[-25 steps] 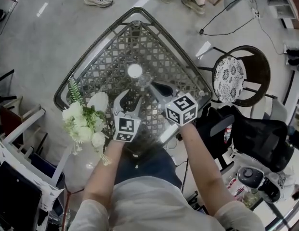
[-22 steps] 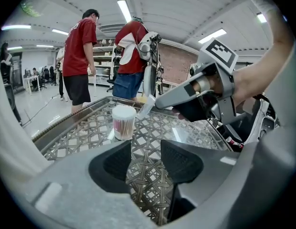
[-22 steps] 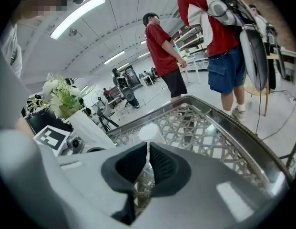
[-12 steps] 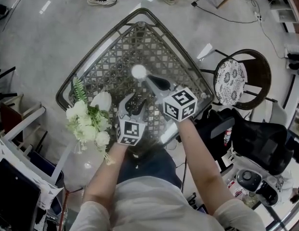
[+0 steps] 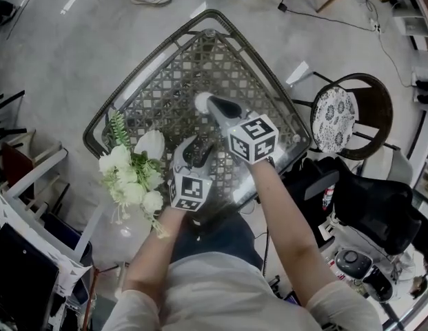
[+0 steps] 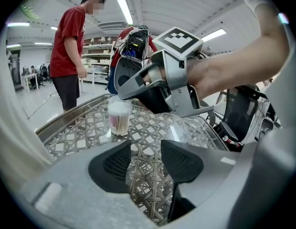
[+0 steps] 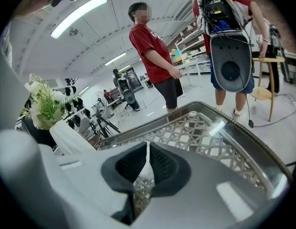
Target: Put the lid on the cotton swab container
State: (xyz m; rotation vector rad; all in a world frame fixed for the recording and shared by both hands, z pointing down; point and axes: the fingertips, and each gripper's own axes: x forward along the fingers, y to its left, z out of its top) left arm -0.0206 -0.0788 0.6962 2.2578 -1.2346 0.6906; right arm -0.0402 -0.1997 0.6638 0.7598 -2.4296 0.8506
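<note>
"Glass-topped lattice table (image 5: pixel 179 67) on a pale floor (image 5: pixel 69 54). What's at nine o'clock on it?"

"White flowers (image 5: pixel 127 178) in a white vase (image 5: pixel 150 143). Next along, near six o'clock, is the left gripper (image 5: pixel 196 147). Its jaws are parted with nothing between them, only tabletop below."

"And the cotton swab container (image 6: pixel 119 119)?"

"Near the centre, upright, swabs inside. The right gripper (image 5: pixel 210 103) reaches in from five o'clock. Its jaws are almost together, pinching the thin clear lid (image 7: pixel 147 168) right at the container's mouth. I can't tell whether it's seated."

"Beyond the table?"

"A round-seated chair (image 5: pixel 329 119) at three o'clock."
</note>
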